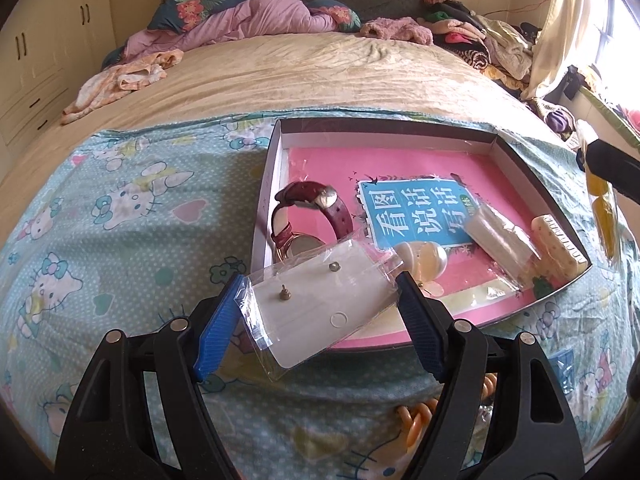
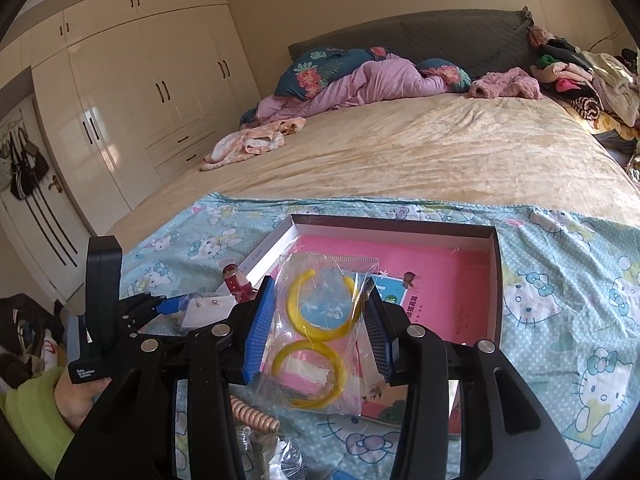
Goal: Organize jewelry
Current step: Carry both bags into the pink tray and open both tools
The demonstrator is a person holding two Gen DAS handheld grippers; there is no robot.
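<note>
The left gripper [image 1: 320, 292] has its blue ribbed pads closed against the two short ends of a clear plastic sleeve holding a white card with two small metal stud earrings [image 1: 320, 300], carrying it tilted just above the near left corner of the shallow dark-rimmed cardboard box lined in pink [image 1: 400, 128]. Ahead of its fingertips, inside the box, lie a dark red leather-strap wristwatch [image 1: 308, 216] at the left, a cream pearl-like hair clip [image 1: 424, 260] just past the right pad, and farther right a clear-wrapped whitish block [image 1: 500, 240] beside a cream dotted comb-like clip [image 1: 560, 248]. Below the right finger an orange plastic chain [image 1: 416, 416] rests on the light blue cartoon-cat bedsheet [image 1: 120, 208]. The right gripper [image 2: 320, 312] is closed about halfway on a clear plastic bag with two yellow open hoop earrings [image 2: 316, 332], holding it upright over the near edge of the same box [image 2: 396, 224]. To its left the left gripper [image 2: 160, 308] shows with its card; below, a beige coiled hair tie [image 2: 256, 416] lies on the sheet.
</note>
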